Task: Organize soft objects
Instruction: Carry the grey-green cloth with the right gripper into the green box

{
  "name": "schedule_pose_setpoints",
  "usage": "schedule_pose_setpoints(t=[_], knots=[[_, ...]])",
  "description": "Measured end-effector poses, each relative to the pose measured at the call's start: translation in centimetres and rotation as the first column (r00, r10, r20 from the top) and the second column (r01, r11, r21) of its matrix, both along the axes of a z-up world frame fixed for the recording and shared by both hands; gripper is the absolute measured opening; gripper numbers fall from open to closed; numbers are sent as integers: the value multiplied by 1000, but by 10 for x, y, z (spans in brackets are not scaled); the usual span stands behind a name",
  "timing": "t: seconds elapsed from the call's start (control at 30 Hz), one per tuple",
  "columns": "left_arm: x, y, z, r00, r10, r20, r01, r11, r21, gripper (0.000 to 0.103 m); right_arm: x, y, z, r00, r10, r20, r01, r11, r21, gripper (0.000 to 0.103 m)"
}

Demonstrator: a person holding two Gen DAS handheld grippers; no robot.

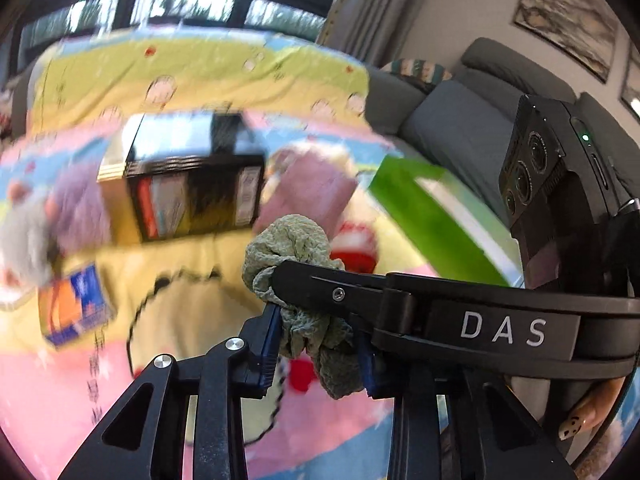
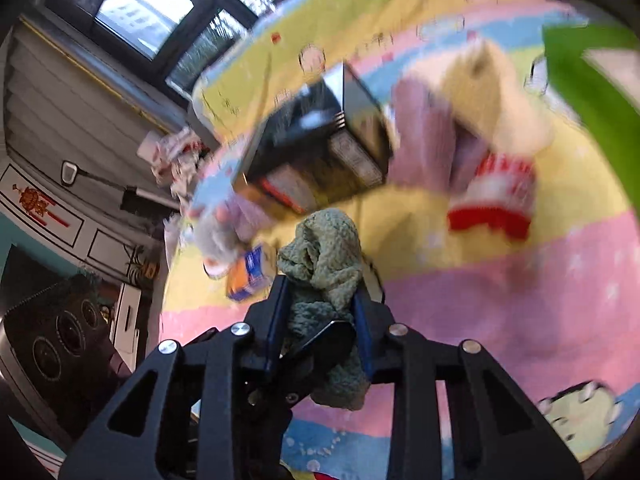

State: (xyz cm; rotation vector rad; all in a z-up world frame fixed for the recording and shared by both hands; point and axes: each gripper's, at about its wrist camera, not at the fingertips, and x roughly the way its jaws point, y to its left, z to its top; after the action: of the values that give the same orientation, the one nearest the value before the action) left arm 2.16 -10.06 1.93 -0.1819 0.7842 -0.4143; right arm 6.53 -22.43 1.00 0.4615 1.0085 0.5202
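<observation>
Both grippers hold one crumpled green cloth point(image 1: 294, 246) above a pastel blanket point(image 1: 192, 280). My left gripper point(image 1: 320, 350) is shut on the cloth's lower part. The right gripper point(image 1: 280, 280) crosses in front of it from the right and pinches the cloth's upper part. In the right wrist view my right gripper point(image 2: 320, 304) is shut on the green cloth point(image 2: 324, 256), which bulges above the blue pads point(image 2: 276, 320). A red-and-white sock point(image 2: 494, 200), a purple cloth point(image 2: 424, 140) and a cream soft toy point(image 2: 500, 92) lie beyond, blurred.
A black box of books point(image 1: 192, 184) stands on the blanket. A green box point(image 1: 432, 216) lies to the right. An orange-and-blue packet point(image 1: 74, 304) and a grey-purple soft item point(image 1: 44, 220) lie at the left. A grey sofa point(image 1: 460, 120) is behind.
</observation>
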Motion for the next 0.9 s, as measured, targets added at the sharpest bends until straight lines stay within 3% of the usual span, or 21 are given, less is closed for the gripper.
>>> schedule_pose_setpoints(t=[0.2, 0.47, 0.67, 0.9], knots=[[19, -43, 48, 993, -53, 108, 52, 999, 17, 33, 8, -41, 49, 990, -70, 121, 66, 997, 37, 31], [46, -121, 87, 959, -178, 219, 176, 984, 27, 33, 15, -119, 97, 938, -213, 275, 217, 976, 15, 31], [70, -184, 75, 927, -310, 209, 300, 951, 79, 33, 15, -178, 84, 890, -376, 257, 379, 925, 41, 31], [85, -237, 41, 905, -410, 114, 408, 912, 39, 33, 14, -229, 50, 830, -539, 144, 537, 842, 57, 30]])
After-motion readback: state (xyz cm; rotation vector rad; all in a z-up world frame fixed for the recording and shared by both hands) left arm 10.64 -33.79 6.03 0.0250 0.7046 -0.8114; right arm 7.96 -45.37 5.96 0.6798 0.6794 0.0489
